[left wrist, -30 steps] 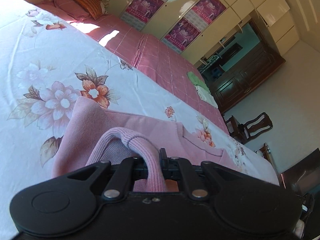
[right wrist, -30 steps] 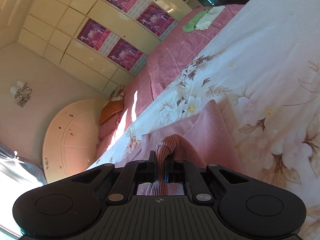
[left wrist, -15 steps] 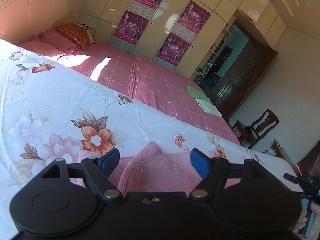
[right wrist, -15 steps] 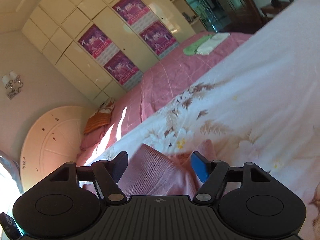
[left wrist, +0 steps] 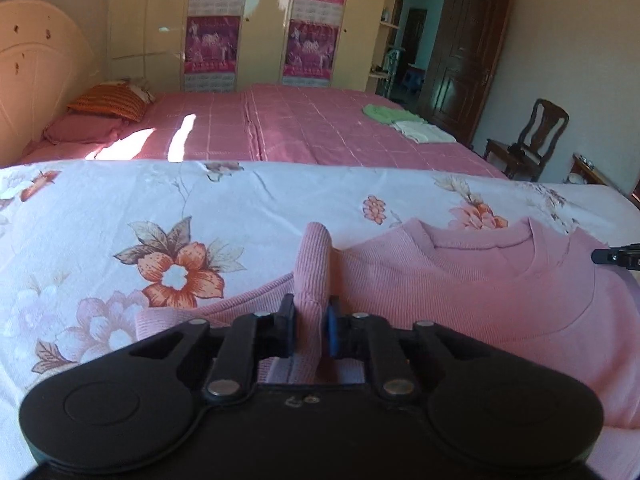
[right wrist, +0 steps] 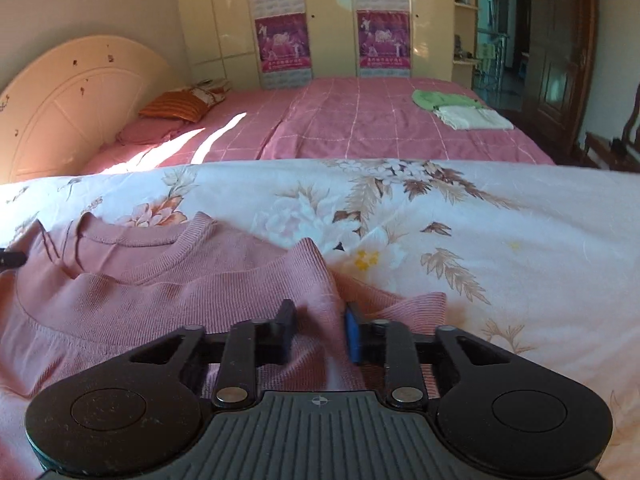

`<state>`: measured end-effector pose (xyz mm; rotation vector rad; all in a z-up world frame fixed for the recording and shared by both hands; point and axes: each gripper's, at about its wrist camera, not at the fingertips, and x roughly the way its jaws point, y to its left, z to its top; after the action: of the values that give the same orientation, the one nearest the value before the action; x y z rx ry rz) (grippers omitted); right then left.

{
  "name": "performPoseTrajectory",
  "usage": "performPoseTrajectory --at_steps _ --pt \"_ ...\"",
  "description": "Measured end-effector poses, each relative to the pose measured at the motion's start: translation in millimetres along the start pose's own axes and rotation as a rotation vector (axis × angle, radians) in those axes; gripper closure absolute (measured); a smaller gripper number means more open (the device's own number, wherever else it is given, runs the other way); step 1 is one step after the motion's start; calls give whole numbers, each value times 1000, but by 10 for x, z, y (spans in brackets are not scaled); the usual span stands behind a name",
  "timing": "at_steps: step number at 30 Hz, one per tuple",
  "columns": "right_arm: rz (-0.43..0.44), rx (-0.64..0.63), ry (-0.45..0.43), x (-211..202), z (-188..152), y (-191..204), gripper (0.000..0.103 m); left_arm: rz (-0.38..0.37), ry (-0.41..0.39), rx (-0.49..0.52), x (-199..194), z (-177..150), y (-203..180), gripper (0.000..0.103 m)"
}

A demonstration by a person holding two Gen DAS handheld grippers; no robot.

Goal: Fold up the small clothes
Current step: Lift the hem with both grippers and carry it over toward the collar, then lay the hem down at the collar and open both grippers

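Note:
A small pink knit sweater [left wrist: 460, 280] lies on the floral bedsheet [left wrist: 200, 208], its round neckline facing away. My left gripper [left wrist: 310, 326] is shut on a raised fold at the sweater's left side. In the right wrist view the same sweater [right wrist: 160, 292] spreads to the left. My right gripper [right wrist: 318, 330] has its jaws closed in on a peak of fabric at the sweater's right edge, pinching it with a small gap. The right gripper's tip [left wrist: 616, 257] shows at the right edge of the left wrist view.
Beyond the floral sheet lies a pink checked bedspread [left wrist: 320, 128] with folded green [left wrist: 384, 114] and white clothes [left wrist: 424, 132], and pillows [left wrist: 108, 102] by the headboard. A wardrobe with posters stands behind. A wooden chair [left wrist: 528, 140] and dark door are at the right.
Both grippers let go half a second ago and opened wide. Now both have closed again on new folds at the sweater's sides. The views have levelled toward the wardrobe.

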<state>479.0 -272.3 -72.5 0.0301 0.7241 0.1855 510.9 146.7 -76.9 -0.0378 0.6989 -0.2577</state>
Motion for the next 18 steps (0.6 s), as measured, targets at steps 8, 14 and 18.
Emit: performPoseTrajectory --at_steps 8,14,18 --pt "-71 87 -211 -130 -75 -22 92 127 -192 -130 -313 2 62 96" --pt "-94 138 -86 72 -158 -106 92 147 -63 -150 0 -12 113 96" --pt "-89 158 -60 83 -141 -144 91 160 -43 -134 10 -8 101 82"
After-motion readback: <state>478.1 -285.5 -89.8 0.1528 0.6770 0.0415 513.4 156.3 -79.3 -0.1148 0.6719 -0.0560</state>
